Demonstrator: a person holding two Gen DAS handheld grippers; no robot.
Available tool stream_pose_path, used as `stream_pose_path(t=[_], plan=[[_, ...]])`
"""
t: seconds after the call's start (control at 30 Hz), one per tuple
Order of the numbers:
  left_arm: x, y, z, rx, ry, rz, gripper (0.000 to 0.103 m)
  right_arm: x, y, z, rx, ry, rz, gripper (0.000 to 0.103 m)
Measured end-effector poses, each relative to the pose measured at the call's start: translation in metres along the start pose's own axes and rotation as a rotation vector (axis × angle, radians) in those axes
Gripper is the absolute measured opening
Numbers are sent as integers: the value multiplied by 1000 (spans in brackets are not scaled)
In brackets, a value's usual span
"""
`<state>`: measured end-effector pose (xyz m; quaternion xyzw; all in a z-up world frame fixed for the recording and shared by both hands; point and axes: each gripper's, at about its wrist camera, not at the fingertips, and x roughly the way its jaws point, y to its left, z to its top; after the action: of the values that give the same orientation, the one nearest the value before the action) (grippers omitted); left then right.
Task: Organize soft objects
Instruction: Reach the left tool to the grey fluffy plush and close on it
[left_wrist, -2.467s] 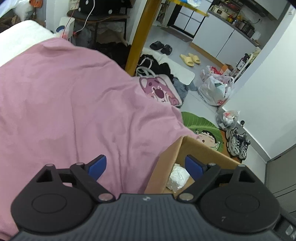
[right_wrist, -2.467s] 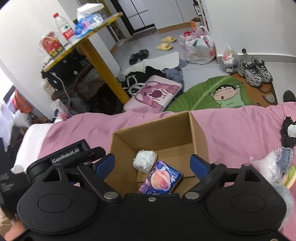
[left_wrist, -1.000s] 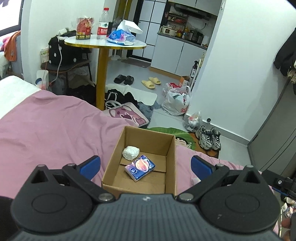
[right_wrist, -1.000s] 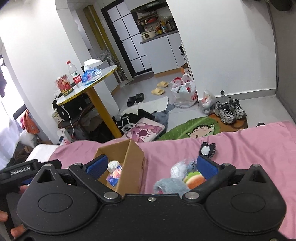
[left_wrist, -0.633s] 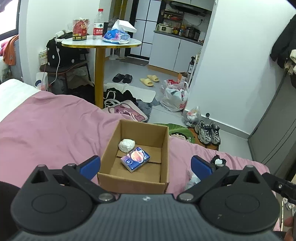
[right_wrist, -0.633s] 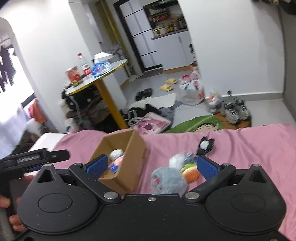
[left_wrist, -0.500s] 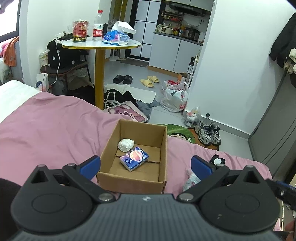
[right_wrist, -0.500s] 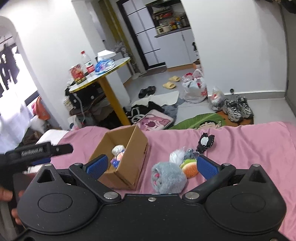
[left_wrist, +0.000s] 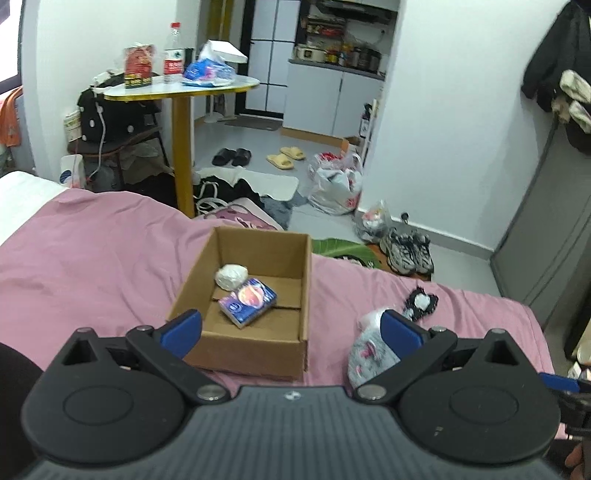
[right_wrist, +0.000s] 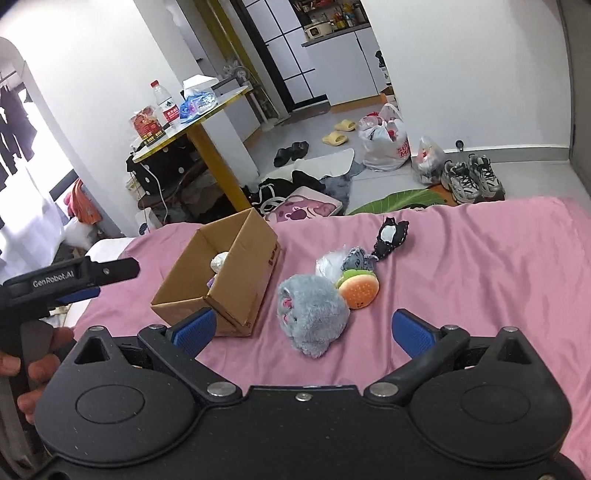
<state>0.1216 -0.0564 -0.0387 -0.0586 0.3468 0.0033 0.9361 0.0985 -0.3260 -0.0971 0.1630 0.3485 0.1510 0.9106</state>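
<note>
An open cardboard box (left_wrist: 258, 343) (right_wrist: 240, 269) sits on the pink bedspread (right_wrist: 480, 266). Inside lie a white wad (left_wrist: 231, 276) and a blue tissue pack (left_wrist: 248, 302). Right of the box lie a grey plush toy (right_wrist: 312, 314) (left_wrist: 365, 354), a burger plush (right_wrist: 359, 290), a small grey item in clear wrap (right_wrist: 347, 263) and a black-and-white piece (right_wrist: 390, 233) (left_wrist: 421, 301). My left gripper (left_wrist: 291, 328) is open and empty, just short of the box. My right gripper (right_wrist: 303, 328) is open and empty, near the grey plush. The left gripper's body (right_wrist: 70, 277) shows at the left of the right wrist view, held by a hand.
Beyond the bed's far edge stand a round table on a yellow leg (left_wrist: 183, 147) with a bottle and bags, a pink cushion (right_wrist: 306, 210), plastic bags (right_wrist: 384, 142), sneakers (right_wrist: 472, 177) and slippers on the floor. A grey cabinet (left_wrist: 546, 236) stands at the right.
Both grippers have pulled back and up from the box, so the whole box and the soft toys beside it came into view. Both stayed open.
</note>
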Motion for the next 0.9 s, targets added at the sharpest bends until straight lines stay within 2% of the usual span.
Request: stream_pose_path(t=[0.17,0.27,0.33,0.43,0.57,0.73,0.8,0.9], plan=[[12,-16,-5,27,17,-18,98,13,-19,-3,102,17,28,90],[24,-24,-10,38,38,-20,84,27,-32,-5,172,34,19,76],[36,-26,-14,26,67,-20,71,33,-35,-6,201,26,14,75],[52,-31,-20,13,114,-38,64,47,-32,-8,202,35,29,73],[75,-41,-27,24,165,-43,56,67,-34,-10,235,54,45,65],[104,-46,-33,19,228,-56,46,93,-32,-12,271,77,47,64],[114,-46,-34,14,245,-61,43,102,-30,-12,267,89,49,60],[125,-47,-37,13,255,-74,30,113,-31,-12,281,111,38,57]])
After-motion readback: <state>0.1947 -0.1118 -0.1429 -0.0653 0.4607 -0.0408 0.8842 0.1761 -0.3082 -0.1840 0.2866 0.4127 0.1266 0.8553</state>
